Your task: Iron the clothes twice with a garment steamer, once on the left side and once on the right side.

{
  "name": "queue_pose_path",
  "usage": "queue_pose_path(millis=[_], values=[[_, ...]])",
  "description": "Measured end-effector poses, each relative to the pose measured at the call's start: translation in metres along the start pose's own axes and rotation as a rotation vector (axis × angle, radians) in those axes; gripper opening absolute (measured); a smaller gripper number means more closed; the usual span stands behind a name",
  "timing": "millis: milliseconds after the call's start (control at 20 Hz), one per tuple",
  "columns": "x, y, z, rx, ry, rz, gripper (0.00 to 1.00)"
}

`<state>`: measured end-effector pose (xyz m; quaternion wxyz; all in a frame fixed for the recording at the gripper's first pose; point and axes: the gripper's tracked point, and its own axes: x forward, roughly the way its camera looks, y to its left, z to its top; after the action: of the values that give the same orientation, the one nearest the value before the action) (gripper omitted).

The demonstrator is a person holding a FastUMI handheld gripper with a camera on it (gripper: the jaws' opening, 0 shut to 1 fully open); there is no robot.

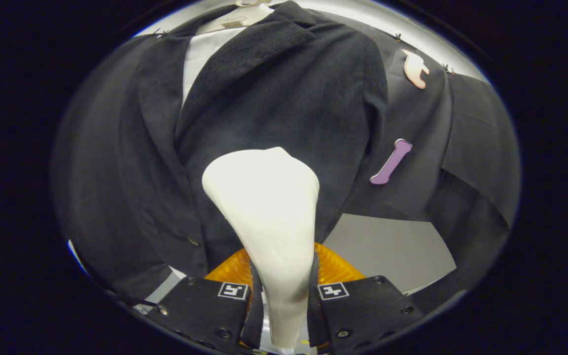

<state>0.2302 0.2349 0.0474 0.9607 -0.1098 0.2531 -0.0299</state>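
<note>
steamer [264, 207] is gripped at its neck between both fingers of the tool [284, 301]; its head is held against the jacket [284, 113] just ahead.

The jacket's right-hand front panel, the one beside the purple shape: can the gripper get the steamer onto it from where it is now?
Probably yes. The gripper is shut on the white steamer, whose head already sits against the dark jacket near its middle. Nothing stands between the head and that panel.
</note>
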Motion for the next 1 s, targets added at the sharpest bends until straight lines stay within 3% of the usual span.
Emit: queue_pose_path(millis=[500,1000], values=[[0.023,0.018,-0.052,-0.032,0.037,0.046,0.38],[0.040,0.030,-0.120,-0.030,0.156,0.061,0.38]])
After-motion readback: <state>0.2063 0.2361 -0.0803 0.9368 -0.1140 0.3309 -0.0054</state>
